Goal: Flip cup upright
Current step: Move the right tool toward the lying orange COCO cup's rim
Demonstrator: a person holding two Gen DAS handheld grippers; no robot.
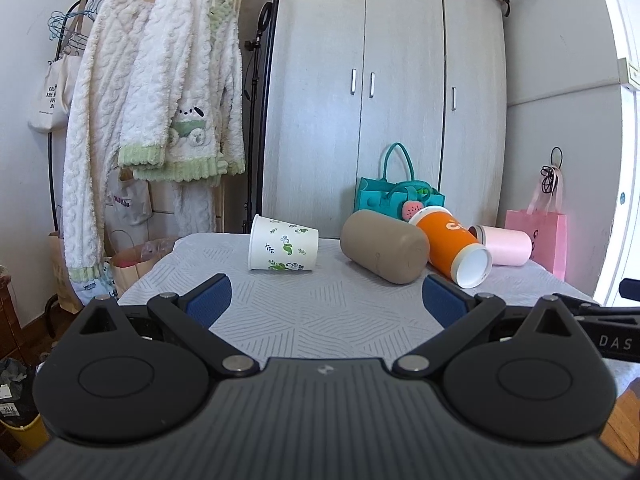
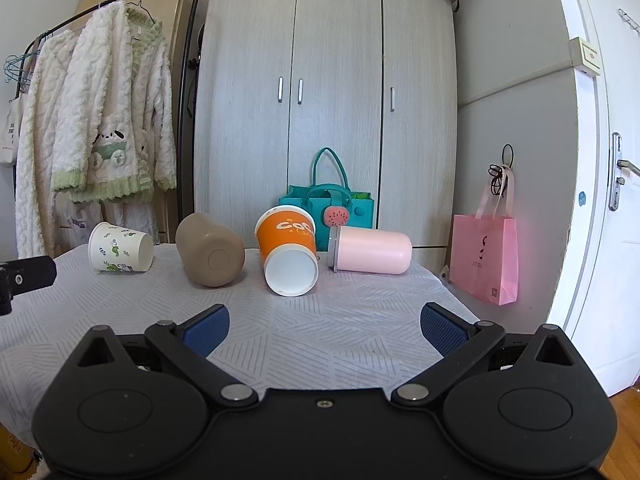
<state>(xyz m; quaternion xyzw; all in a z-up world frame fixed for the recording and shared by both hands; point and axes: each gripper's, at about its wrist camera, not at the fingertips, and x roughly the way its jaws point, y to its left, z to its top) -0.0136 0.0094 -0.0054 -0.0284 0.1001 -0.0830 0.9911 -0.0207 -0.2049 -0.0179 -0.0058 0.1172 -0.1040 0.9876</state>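
Note:
Several cups lie on their sides on a grey patterned tablecloth point(image 1: 320, 312). From left to right: a white paper cup with green leaf print point(image 1: 283, 249) point(image 2: 120, 247), a tan cup point(image 1: 385, 251) point(image 2: 210, 255), an orange paper cup point(image 1: 452, 246) point(image 2: 287, 249) and a pink cup with a grey rim point(image 1: 505, 245) point(image 2: 370, 250). My left gripper point(image 1: 326, 298) is open and empty, short of the white and tan cups. My right gripper point(image 2: 325, 326) is open and empty, short of the orange cup.
A teal felt bag point(image 2: 328, 210) stands behind the cups against a grey wardrobe point(image 2: 328, 92). A pink paper bag point(image 2: 486, 258) hangs on the right wall by a white door point(image 2: 608, 200). A clothes rack with fleecy robes point(image 1: 160, 120) stands to the left. The other gripper's edge point(image 2: 24, 276) shows at far left.

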